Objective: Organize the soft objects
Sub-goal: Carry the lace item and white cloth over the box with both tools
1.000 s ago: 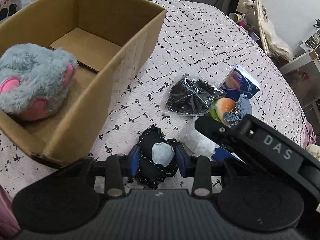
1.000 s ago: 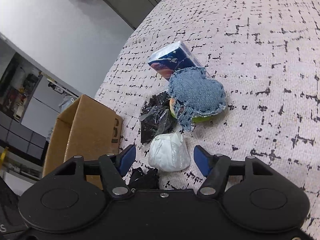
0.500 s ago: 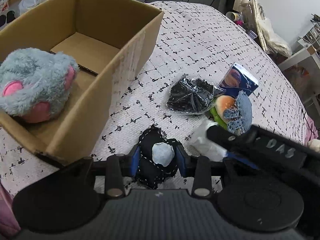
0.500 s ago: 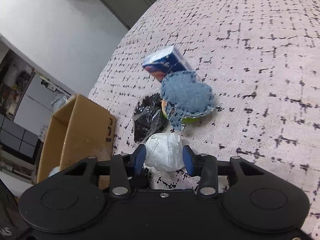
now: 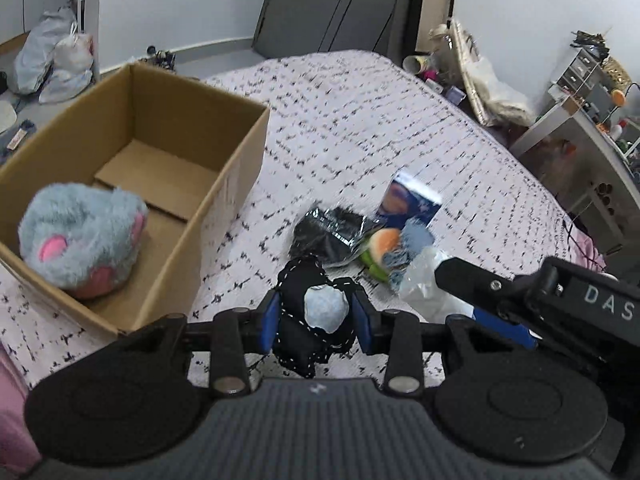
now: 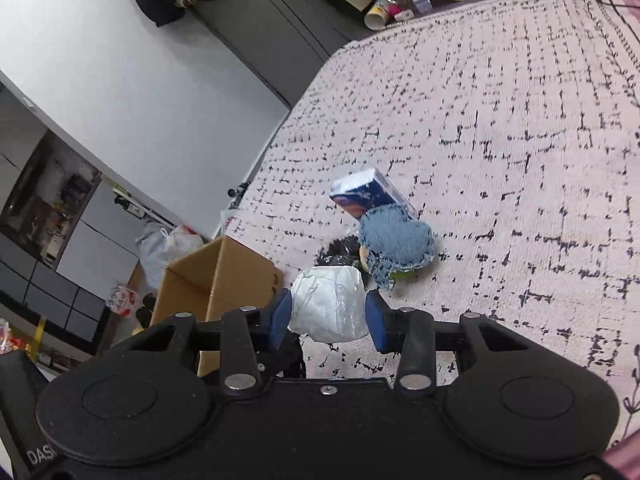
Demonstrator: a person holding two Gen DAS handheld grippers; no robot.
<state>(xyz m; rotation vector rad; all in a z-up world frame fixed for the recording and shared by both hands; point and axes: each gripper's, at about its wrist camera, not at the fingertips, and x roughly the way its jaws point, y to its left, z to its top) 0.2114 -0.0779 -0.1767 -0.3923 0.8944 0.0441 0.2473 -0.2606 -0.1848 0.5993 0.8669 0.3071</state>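
Note:
My left gripper (image 5: 316, 322) is shut on a black stitched soft toy (image 5: 308, 320) with a pale blue patch, held above the bed. My right gripper (image 6: 328, 318) is shut on a white plastic-wrapped bundle (image 6: 328, 304), lifted off the bed; the bundle also shows in the left wrist view (image 5: 424, 284). An open cardboard box (image 5: 244, 148) at the left holds a grey and pink plush (image 5: 84, 240). On the bed lie a denim heart (image 6: 394, 240), a black wrapped item (image 5: 328, 234), a blue tissue pack (image 5: 410, 202) and an orange and green soft toy (image 5: 380, 248).
The pink patterned bedspread (image 6: 520, 120) stretches far and right. Bags (image 5: 52, 60) lie on the floor beyond the box. Cluttered shelves and a desk (image 5: 588, 120) stand at the right. A dark wardrobe (image 5: 340, 4) is behind the bed.
My right gripper closed on the white bundle and lifted it off the bed. My left gripper rose with the black toy still in it.

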